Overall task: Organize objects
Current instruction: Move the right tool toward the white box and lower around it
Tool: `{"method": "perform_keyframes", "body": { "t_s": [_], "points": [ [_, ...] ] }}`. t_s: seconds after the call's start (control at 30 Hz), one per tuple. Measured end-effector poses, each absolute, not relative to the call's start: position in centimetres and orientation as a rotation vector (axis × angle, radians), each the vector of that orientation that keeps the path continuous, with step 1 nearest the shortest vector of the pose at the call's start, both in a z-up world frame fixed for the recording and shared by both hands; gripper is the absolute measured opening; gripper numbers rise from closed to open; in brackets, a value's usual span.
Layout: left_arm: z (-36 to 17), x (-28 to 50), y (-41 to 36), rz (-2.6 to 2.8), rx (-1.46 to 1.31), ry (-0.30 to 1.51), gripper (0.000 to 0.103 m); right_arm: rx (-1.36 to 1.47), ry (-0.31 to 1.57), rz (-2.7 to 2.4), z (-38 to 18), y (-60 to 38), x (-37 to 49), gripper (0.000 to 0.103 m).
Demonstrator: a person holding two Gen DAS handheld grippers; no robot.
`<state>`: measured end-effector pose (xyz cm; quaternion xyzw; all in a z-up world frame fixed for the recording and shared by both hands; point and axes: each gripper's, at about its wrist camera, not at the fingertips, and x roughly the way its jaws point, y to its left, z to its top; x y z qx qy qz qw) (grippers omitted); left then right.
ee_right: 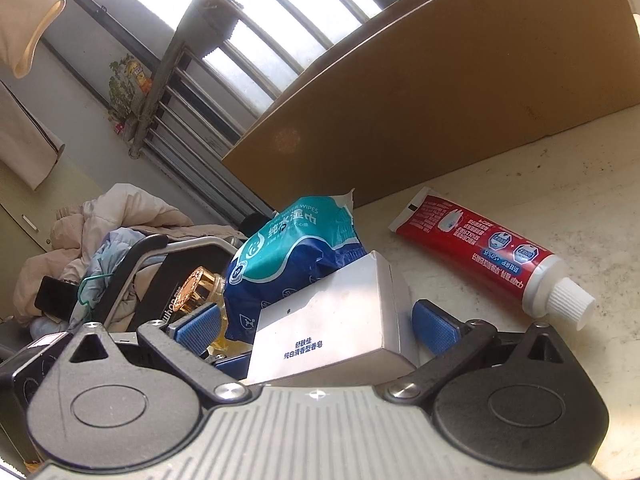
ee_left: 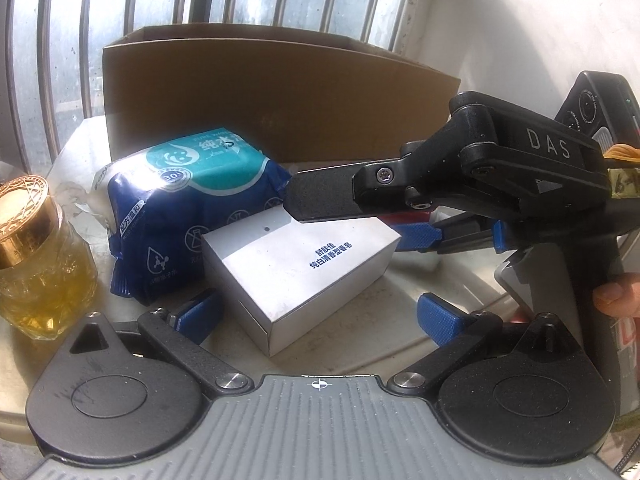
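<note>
A white soap box lies on the pale table, next to a blue wet-wipes pack. My left gripper is open, its blue pads on either side of the box's near end, not pressing it. My right gripper is open with the soap box between its blue pads; it shows in the left wrist view reaching over the box's far end. The wipes pack lies just beyond. A red toothpaste tube lies on the table to the right.
A brown cardboard box stands at the back by the barred window, also in the right wrist view. A glass jar with a gold lid of yellow liquid stands at the left. Clothes and a chair lie beyond the table edge.
</note>
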<state>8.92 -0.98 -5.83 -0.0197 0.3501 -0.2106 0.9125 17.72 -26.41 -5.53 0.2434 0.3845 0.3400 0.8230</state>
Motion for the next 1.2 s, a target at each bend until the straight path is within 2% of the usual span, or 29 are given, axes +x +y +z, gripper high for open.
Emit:
{"method": "perform_keyframes", "body": {
  "t_s": [0.23,0.63,1.2],
  "points": [
    [-5.8,9.4,-1.2,-0.439,-0.046,0.717,0.103,0.464,0.844,0.703,-5.0,-25.5,17.7,0.103],
    [-6.4,9.0,-1.5,-0.434,-0.032,0.708,0.103,0.536,0.855,0.753,-5.5,-26.7,18.4,0.103],
    [-6.9,9.6,-2.9,-0.441,-0.020,0.696,0.103,0.474,0.793,0.615,-4.9,-30.1,18.3,0.103]
  ]
}}
